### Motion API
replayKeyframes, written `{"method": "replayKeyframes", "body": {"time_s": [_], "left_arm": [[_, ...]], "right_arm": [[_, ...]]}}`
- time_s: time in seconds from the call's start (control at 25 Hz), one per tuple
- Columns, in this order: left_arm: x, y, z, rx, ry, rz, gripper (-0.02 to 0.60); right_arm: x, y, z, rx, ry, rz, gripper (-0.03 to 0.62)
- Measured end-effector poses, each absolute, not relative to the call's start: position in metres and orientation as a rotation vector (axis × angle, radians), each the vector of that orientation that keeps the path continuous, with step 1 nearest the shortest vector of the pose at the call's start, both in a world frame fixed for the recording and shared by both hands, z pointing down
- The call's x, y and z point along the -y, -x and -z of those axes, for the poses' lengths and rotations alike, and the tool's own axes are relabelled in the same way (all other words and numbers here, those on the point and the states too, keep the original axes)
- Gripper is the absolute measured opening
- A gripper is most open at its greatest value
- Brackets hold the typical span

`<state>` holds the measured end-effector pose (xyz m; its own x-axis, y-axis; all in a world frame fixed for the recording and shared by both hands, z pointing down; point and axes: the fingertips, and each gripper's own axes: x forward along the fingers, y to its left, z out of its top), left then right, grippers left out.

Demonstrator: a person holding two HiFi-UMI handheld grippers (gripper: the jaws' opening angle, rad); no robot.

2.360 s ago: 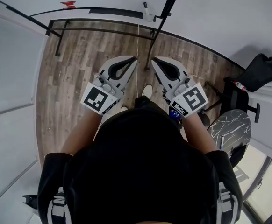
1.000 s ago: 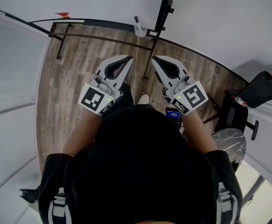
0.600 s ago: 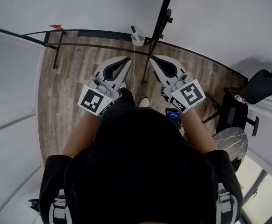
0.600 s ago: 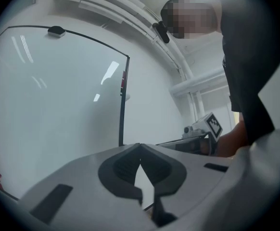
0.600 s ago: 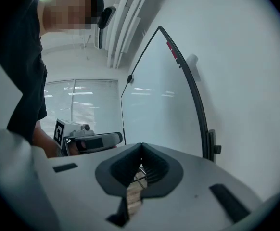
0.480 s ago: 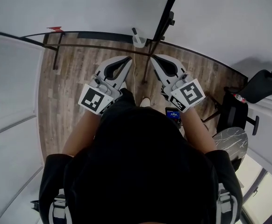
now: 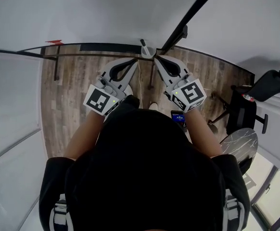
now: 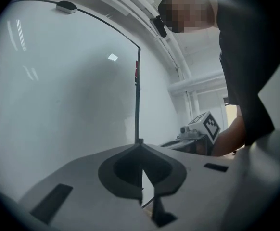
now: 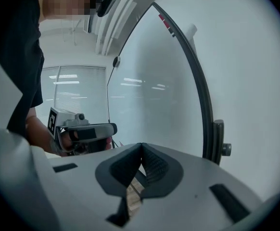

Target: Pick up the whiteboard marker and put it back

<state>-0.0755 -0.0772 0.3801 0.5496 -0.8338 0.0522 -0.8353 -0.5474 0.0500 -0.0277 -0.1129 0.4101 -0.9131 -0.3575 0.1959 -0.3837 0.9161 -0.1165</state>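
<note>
A dark whiteboard marker (image 7: 142, 43) stands upright in a small white holder (image 7: 148, 53) at the lower edge of the whiteboard (image 7: 106, 13). My left gripper (image 7: 136, 60) is shut and empty, its tips just below and left of the holder. My right gripper (image 7: 156, 58) is also shut and empty, its tips just right of the holder. In the left gripper view the shut jaws (image 8: 140, 144) point at the whiteboard (image 8: 68, 105). From the right gripper view, the shut jaws (image 9: 141, 145) face the board's dark frame (image 9: 205, 114). The marker is hidden in both gripper views.
A black stand pole (image 7: 190, 17) slants up right of the holder. The board's floor legs (image 7: 56, 66) rest on the wood floor (image 7: 68, 109). At the right are a black chair (image 7: 270, 78) and a round marble table (image 7: 238, 143).
The view has closed in on the whiteboard. Both grippers have moved forward toward the marker holder, so their tips now flank it. Both stay shut.
</note>
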Motion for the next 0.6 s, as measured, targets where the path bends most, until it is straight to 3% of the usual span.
{"method": "replayKeyframes", "body": {"time_s": [0.6], "left_arm": [[0.135,0.125,-0.410,1.261,-2.775,-0.027,0.003]], "right_arm": [[0.170,0.075,-0.488,2.668,-0.766,-0.283,-0.005]]}}
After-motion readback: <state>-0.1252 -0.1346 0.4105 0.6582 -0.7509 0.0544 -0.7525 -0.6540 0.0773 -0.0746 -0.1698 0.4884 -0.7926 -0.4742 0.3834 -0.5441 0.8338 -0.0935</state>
